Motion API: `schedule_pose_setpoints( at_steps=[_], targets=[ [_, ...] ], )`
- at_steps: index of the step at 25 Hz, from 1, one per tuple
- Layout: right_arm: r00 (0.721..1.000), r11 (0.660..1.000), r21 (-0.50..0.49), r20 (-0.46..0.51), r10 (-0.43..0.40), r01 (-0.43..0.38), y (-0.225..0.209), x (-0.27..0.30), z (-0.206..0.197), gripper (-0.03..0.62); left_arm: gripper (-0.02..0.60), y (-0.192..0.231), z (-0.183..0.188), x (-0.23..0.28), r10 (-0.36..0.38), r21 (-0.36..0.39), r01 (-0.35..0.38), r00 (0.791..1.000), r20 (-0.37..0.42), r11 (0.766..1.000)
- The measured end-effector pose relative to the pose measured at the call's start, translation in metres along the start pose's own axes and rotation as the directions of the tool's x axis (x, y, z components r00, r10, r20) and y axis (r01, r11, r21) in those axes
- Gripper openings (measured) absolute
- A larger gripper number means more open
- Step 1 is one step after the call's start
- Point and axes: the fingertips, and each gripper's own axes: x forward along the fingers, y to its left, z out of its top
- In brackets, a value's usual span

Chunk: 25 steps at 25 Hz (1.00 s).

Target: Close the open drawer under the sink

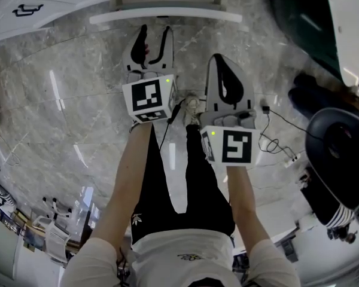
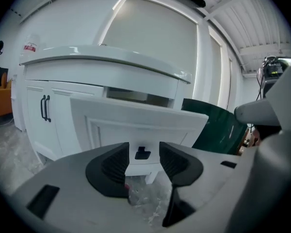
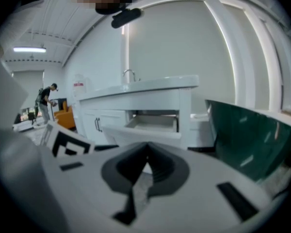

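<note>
The drawer (image 2: pixel 136 123) stood pulled out from the white cabinet (image 2: pixel 63 115) under the sink's tabletop (image 2: pixel 102 62), its small black handle (image 2: pixel 142 153) facing us. We held our left claw (image 2: pixel 142 161) just before that front, jaws wide apart, the handle showing in the gap with nothing gripped. Our right claw (image 3: pixel 146 165) hung beside it, farther from the drawer, jaws pressed together and empty, above the grey marbled floor (image 1: pixel 60 70)

2 grippers (image 1: pixel 155 37) (image 1: pixel 222 64), 1 open drawer (image 2: pixel 136 123), 2 door handles (image 2: pixel 42 108) (image 2: pixel 48 108)
</note>
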Motion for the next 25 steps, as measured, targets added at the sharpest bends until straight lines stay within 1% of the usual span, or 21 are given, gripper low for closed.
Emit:
schedule_pose_setpoints(
  at_steps=[3,7,8,11,13,16,22,25],
  targets=[
    [1.000,1.000,0.009,-0.014,-0.007,0.007,-0.004,0.001,-0.005,0.029,0.204,-0.002,-0.015,0.019,-0.009,0.020,0.010,0.999,-0.042,1.000],
    [1.000,1.000,0.014,-0.018,-0.013,0.013,-0.009,0.000,-0.010,0.029,0.204,-0.002,-0.027,0.036,-0.014,0.028,0.016,0.997,-0.082,0.999],
    [1.000,1.000,0.014,-0.020,-0.013,0.014,-0.010,-0.001,-0.011,0.029,0.199,-0.001,-0.030,0.039,-0.011,0.034,0.014,0.996,-0.092,0.999],
    [0.999,1.000,0.019,-0.032,-0.015,0.016,-0.015,-0.002,-0.017,0.029,0.149,0.003,-0.037,0.046,0.009,0.056,-0.002,0.993,-0.118,0.998],
    [0.999,0.999,0.022,-0.040,-0.027,0.028,-0.020,-0.002,-0.021,0.029,0.146,0.003,-0.039,0.051,0.009,0.065,0.000,0.991,-0.132,0.998],
    [0.998,0.999,0.012,-0.049,-0.048,0.049,-0.026,-0.005,-0.024,0.029,0.144,0.002,-0.040,0.053,-0.001,0.073,0.011,0.991,-0.136,0.997],
    [0.995,0.998,0.011,-0.076,-0.057,0.058,-0.032,-0.008,-0.035,0.029,0.140,0.002,-0.039,0.053,0.016,0.114,-0.001,0.992,-0.127,0.993],
    [0.994,0.998,0.007,-0.096,-0.058,0.059,-0.031,-0.009,-0.041,0.029,0.138,0.000,-0.039,0.052,-0.001,0.127,0.017,0.993,-0.121,0.992]
  ],
)
